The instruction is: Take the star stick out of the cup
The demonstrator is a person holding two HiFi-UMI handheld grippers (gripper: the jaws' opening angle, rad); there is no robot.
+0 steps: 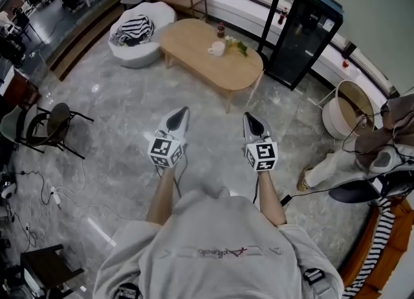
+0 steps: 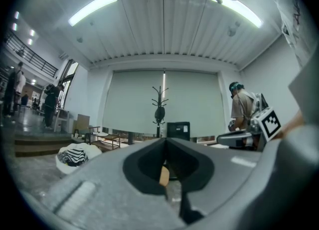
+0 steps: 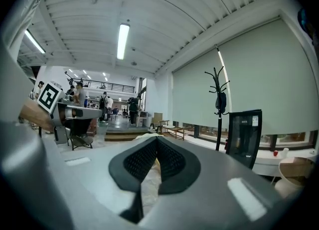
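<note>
A white cup stands on the oval wooden table, a few steps ahead of me. Small green and yellow things lie just right of it. The star stick is too small to make out. My left gripper and right gripper are held side by side at waist height over the floor, far short of the table. Both point forward with jaws shut and nothing between them. In the left gripper view the pads meet at the tips of my left gripper. In the right gripper view the tips of my right gripper also touch.
A white beanbag seat with a striped cloth sits left of the table. A black cabinet and a coat rack stand behind it. A black chair is at the left, a round white basket and another person at the right.
</note>
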